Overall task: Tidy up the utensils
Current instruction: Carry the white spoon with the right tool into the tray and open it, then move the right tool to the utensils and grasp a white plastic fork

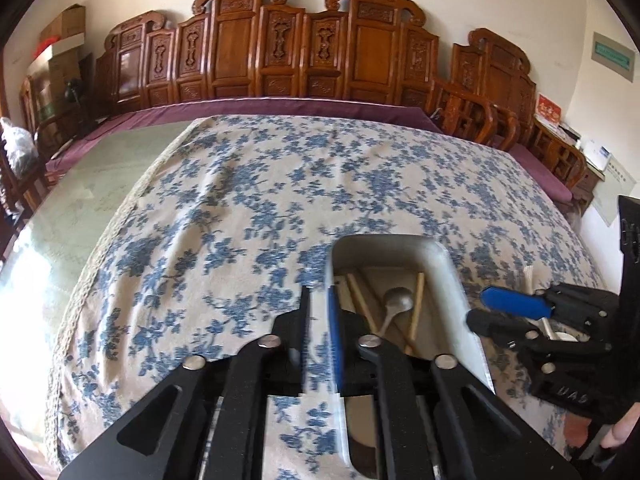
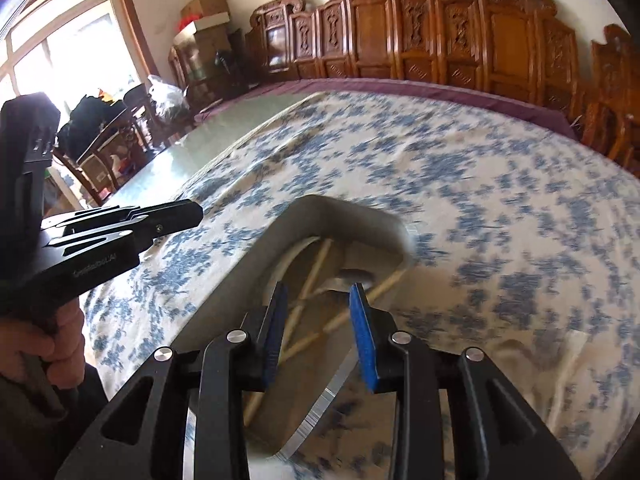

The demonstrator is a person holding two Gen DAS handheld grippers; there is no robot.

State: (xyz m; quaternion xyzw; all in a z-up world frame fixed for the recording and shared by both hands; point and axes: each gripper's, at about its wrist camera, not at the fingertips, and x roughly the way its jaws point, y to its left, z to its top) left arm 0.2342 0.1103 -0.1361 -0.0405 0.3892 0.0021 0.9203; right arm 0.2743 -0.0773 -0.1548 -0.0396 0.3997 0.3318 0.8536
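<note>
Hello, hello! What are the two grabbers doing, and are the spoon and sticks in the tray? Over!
Left gripper jaws slightly apart at tray rim. Right gripper jaws open, empty, above tray. Spoon and chopsticks lie inside. Nothing in the way.

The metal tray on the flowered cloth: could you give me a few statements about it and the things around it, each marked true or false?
1. A metal spoon lies in the metal tray. True.
2. The tray holds wooden chopsticks. True.
3. The tray stands on bare wood. False: it stands on a blue flowered tablecloth.
4. The right hand-held gripper clamps the spoon. False: its jaws stand apart, nothing pressed between them.
5. The tray is full of cups. False: only utensils show.
</note>
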